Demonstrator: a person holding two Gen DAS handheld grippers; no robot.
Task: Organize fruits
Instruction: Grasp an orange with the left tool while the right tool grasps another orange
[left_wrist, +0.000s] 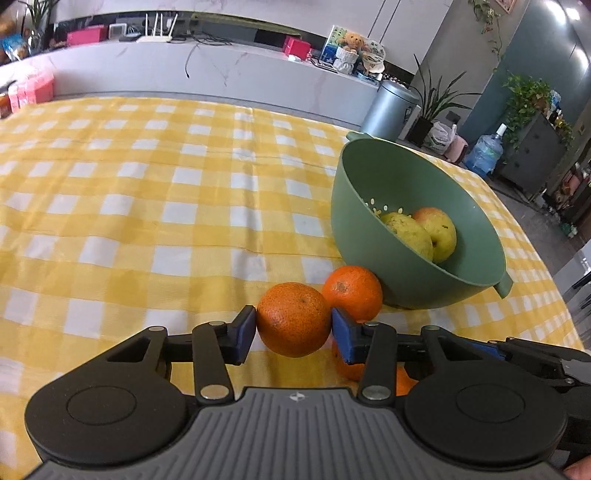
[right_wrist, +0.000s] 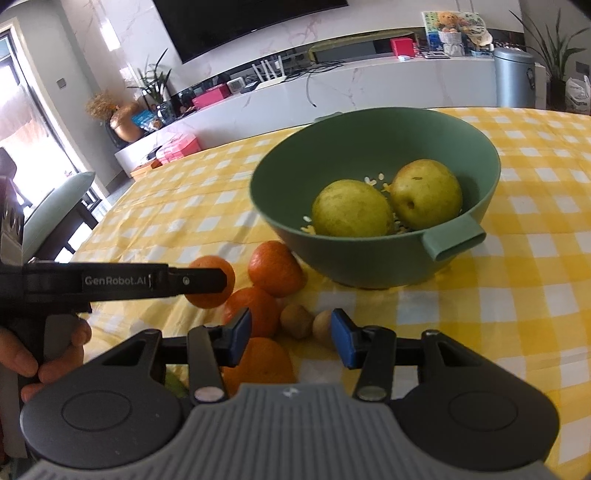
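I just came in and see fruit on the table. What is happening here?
A person holds a gripper in each hand and is sorting fruit. The left gripper has its fingers pressed on an orange next to the green bowl. Two pears already lie in the bowl. More oranges and two small brown fruits wait on the checked cloth. The right gripper is open and holds nothing.

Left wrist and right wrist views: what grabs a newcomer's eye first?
The orange pinched between the left gripper pads, front and centre. Next, the green bowl on the yellow checked cloth, holding two yellow-green fruits. More oranges lie loose beside the bowl, ahead of the right gripper.
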